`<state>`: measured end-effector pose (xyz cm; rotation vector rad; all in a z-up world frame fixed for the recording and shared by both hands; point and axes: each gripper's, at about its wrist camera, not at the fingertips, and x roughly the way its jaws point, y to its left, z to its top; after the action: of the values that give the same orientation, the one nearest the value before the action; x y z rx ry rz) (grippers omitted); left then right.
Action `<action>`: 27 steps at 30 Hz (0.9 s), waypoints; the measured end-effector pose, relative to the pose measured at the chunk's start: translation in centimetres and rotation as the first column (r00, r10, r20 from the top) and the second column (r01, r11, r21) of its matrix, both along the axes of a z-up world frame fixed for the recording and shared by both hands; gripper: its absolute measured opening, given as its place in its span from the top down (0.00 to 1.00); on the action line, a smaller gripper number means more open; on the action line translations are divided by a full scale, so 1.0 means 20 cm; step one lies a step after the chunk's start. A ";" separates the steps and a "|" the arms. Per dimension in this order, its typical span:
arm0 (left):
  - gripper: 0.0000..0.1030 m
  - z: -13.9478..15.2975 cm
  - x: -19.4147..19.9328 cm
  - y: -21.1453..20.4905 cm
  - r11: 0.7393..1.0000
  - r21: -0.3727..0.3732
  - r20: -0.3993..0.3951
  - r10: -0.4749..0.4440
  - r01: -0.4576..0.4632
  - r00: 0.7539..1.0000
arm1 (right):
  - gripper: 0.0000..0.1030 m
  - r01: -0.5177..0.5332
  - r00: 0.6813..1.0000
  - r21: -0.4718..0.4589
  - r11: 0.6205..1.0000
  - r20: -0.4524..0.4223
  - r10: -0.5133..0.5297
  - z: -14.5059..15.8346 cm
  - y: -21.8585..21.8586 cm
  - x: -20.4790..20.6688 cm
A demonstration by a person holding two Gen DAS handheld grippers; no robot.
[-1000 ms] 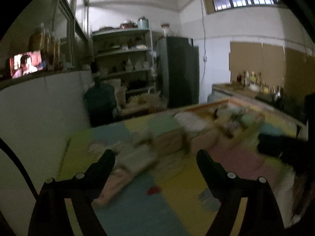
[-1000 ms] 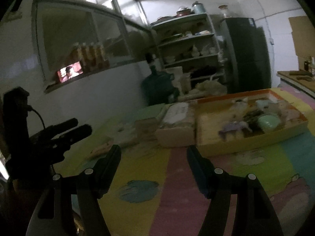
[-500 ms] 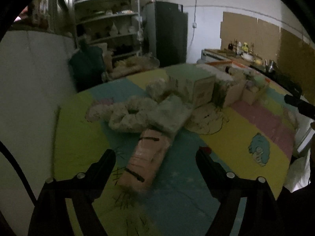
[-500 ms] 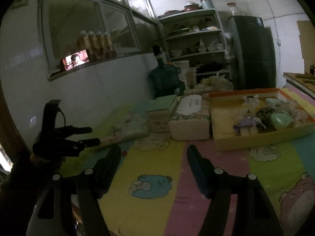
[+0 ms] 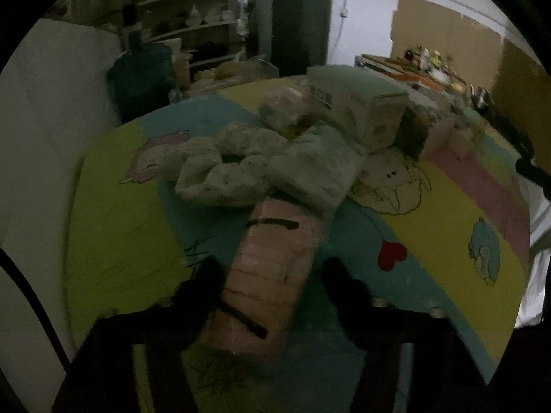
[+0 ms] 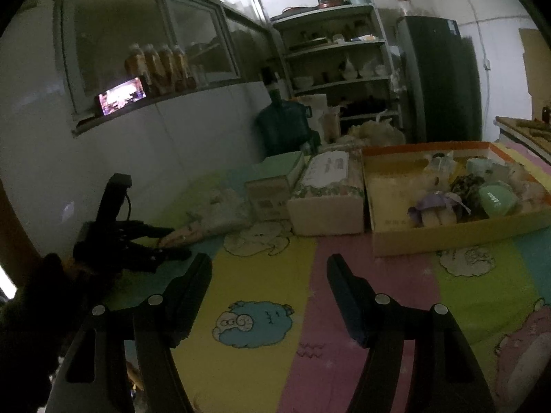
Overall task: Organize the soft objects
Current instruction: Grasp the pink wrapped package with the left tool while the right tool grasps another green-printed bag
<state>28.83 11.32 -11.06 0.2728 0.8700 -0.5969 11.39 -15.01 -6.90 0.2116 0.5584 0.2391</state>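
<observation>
Now your left tongs (image 5: 272, 275) are closing around the pink soft pack (image 5: 275, 268) lying on the counter (image 5: 113, 227); only the left view shows it between them. Your right tongs (image 6: 268, 275) stand wide and empty, and only their view shows the orange tray (image 6: 447, 237) with plush toys (image 6: 437, 206).

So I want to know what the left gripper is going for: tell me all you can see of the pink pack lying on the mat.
The pink pack is long and soft-looking, in clear wrap, with ridges across it like stacked pieces and two dark bands. It lies flat on the colourful mat, its far end against the white padded pack and the fluffy white cloth. Its near end sits between the fingers of the left gripper, whose jaws are closing; blur hides whether they touch it.
</observation>
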 end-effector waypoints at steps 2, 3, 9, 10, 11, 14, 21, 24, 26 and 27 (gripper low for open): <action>0.53 0.00 -0.03 0.01 1.000 -0.019 -0.002 0.023 -0.023 1.000 | 0.31 -0.013 1.000 0.002 1.000 -0.008 0.013 0.00 0.01 0.02; 0.53 0.01 -0.06 0.01 0.999 -0.020 0.010 0.032 -0.032 0.999 | 0.31 -0.026 1.000 0.001 1.000 -0.014 0.026 0.00 0.03 0.04; 0.54 0.09 -0.30 0.07 0.944 -0.166 0.057 0.297 -0.284 0.953 | 0.31 -0.145 0.985 0.077 0.986 -0.084 0.152 -0.02 0.12 0.20; 0.54 0.10 -0.35 0.10 0.922 -0.197 0.060 0.351 -0.333 0.935 | 0.31 -0.162 0.980 0.080 0.983 -0.099 0.170 -0.02 0.16 0.25; 0.54 0.11 -0.38 0.13 0.902 -0.219 0.062 0.392 -0.371 0.918 | 0.31 -0.173 0.978 0.076 0.982 -0.105 0.181 -0.02 0.19 0.28; 0.54 0.12 -0.54 0.19 0.825 -0.322 0.067 0.510 -0.465 0.858 | 0.31 -0.225 0.965 0.066 0.972 -0.121 0.231 -0.02 0.32 0.41; 0.54 0.18 -0.73 0.21 0.762 -0.401 0.136 0.598 -0.508 0.789 | 0.31 -0.235 0.953 -0.022 0.972 -0.204 0.225 -0.08 0.52 0.76; 0.54 0.17 -0.75 0.21 0.759 -0.423 0.133 0.592 -0.495 0.795 | 0.31 -0.205 0.953 -0.041 0.978 -0.236 0.190 -0.12 0.53 0.84; 0.54 0.16 -0.74 0.21 0.759 -0.435 0.121 0.583 -0.485 0.803 | 0.31 -0.190 0.949 -0.035 0.981 -0.263 0.174 -0.15 0.52 0.89; 0.54 0.16 -0.74 0.22 0.758 -0.440 0.120 0.582 -0.482 0.805 | 0.31 -0.181 0.949 -0.035 0.983 -0.269 0.166 -0.15 0.52 0.90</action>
<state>14.04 15.65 -7.94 -0.2676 0.5239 -0.1721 29.30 -4.66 -9.99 0.1375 0.8507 0.3683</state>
